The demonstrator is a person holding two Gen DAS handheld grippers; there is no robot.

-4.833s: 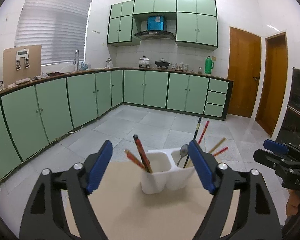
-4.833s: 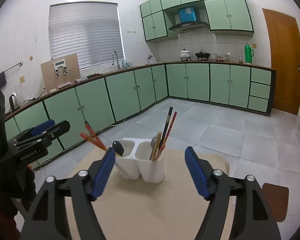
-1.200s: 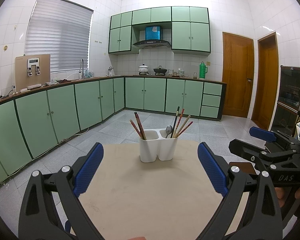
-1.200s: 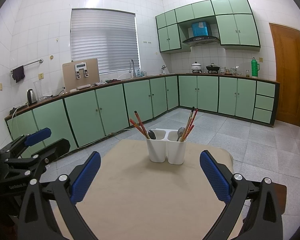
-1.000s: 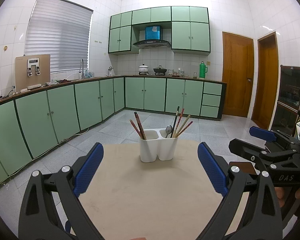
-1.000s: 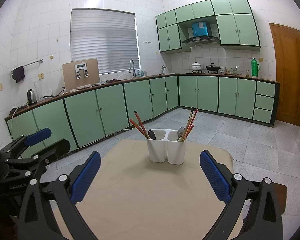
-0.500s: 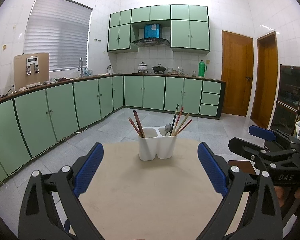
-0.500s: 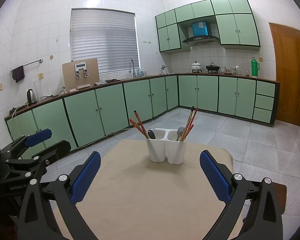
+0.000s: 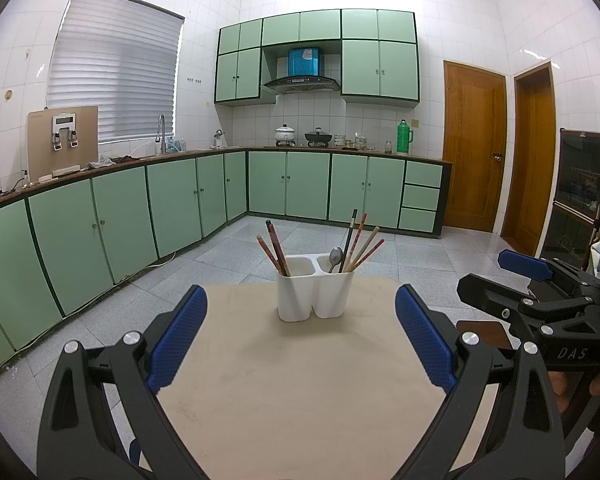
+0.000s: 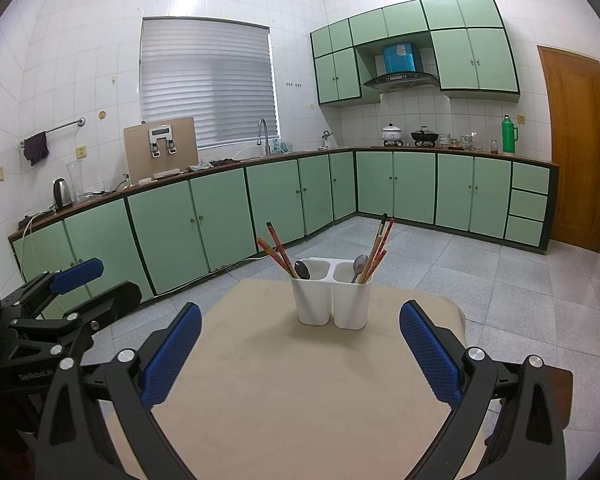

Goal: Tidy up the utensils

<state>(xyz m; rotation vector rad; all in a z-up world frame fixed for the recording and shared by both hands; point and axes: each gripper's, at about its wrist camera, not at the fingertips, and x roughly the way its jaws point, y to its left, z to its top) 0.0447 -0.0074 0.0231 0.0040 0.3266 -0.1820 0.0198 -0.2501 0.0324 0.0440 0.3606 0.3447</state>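
A white two-cup utensil holder stands upright near the far edge of a beige table. Its left cup holds red chopsticks and a dark spoon. The right cup holds a metal spoon and several chopsticks. My left gripper is open and empty, well short of the holder. Just as far back, my right gripper is open and empty too. Each gripper also shows at the side of the other's view.
Green kitchen cabinets line the left and far walls under a counter with a sink, pots and a green thermos. Two wooden doors stand at the right. A brown stool seat sits beside the table's right edge.
Since 4.8 s ago both grippers have pulled back from close beside the holder and opened wider. Over the last second the views have barely shifted.
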